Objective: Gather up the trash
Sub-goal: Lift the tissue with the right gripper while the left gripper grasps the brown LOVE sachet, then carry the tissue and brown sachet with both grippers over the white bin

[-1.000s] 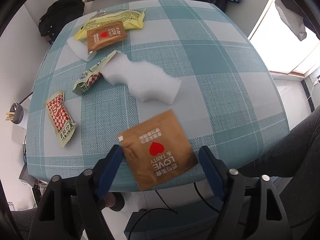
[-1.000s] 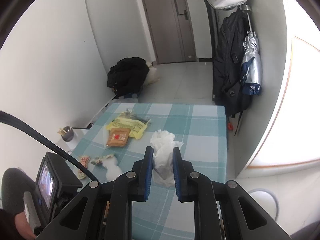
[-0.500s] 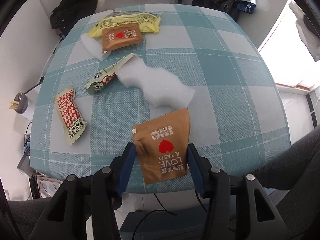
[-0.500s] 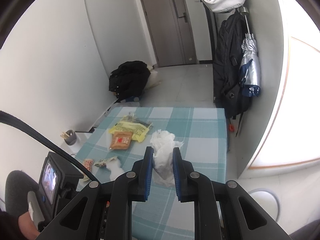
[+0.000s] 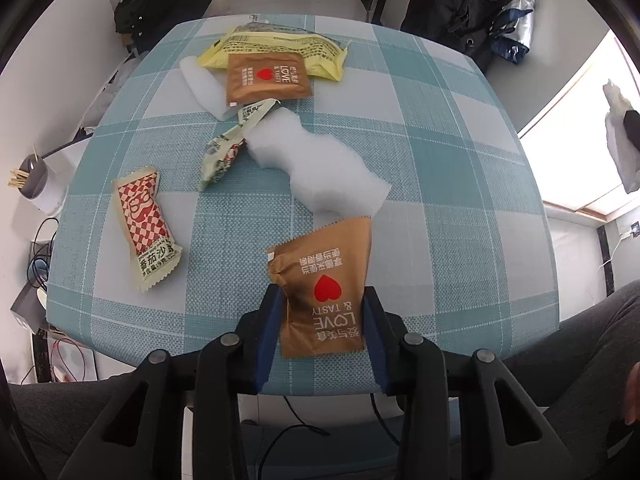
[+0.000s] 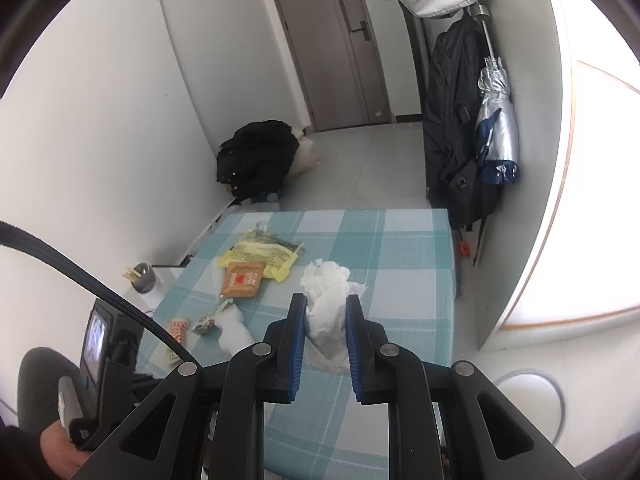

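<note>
Sachet pinched by its edges, tissue wad held

Left gripper point(image 5: 320, 320), jaws just closing, squeezes the brown sachet point(image 5: 324, 284) at the table's point(image 5: 460, 168) near edge; it buckles and seemingly could slip out. Right gripper point(image 6: 326, 334) clamps the tissue point(image 6: 326, 308).

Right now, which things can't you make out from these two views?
- Left wrist view: near end of the brown sachet, hidden between the left gripper fingers.
- Right wrist view: lower part of the crumpled tissue, hidden behind the right gripper fingers.
- No trash bin identifiable.

left tool point(image 5: 320, 322) closing, right tool point(image 6: 325, 344) apparently clamped
</note>
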A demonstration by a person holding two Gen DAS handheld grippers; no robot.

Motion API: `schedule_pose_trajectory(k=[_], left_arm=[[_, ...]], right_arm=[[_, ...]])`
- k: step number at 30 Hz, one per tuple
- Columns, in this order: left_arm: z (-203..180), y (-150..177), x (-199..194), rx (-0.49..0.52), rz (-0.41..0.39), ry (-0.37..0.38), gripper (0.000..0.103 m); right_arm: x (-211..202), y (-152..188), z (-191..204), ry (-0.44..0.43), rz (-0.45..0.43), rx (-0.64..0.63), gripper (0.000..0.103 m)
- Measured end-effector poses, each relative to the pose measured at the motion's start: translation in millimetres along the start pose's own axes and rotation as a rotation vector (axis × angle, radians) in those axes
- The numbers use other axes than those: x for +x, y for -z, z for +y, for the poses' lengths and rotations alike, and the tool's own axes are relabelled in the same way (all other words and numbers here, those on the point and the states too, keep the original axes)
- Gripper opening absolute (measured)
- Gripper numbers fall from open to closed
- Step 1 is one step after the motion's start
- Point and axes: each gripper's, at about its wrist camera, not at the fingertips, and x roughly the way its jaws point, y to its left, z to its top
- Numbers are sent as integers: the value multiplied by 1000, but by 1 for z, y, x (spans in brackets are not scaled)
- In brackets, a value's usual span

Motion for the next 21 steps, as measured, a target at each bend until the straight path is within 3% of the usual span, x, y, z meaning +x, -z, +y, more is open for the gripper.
schedule_pose_trajectory(k=[1, 2, 3, 8, 21], left_arm=[[1, 0, -1, -9, 0, 13, 31], [4, -1, -2, -18, 0, 29, 20], [5, 0, -2, -21, 3, 39, 17], [11, 0, -5, -57, 2, 85, 13], [12, -3, -31, 33, -33, 95, 2]], right_arm=[[0, 0, 1, 0, 2, -2, 18], [0, 0, 1, 0, 2, -3, 18], [0, 0, 1, 0, 1, -5, 18], [4, 0, 3, 1, 10, -5, 18], [16, 3, 13, 11, 34, -32, 18]])
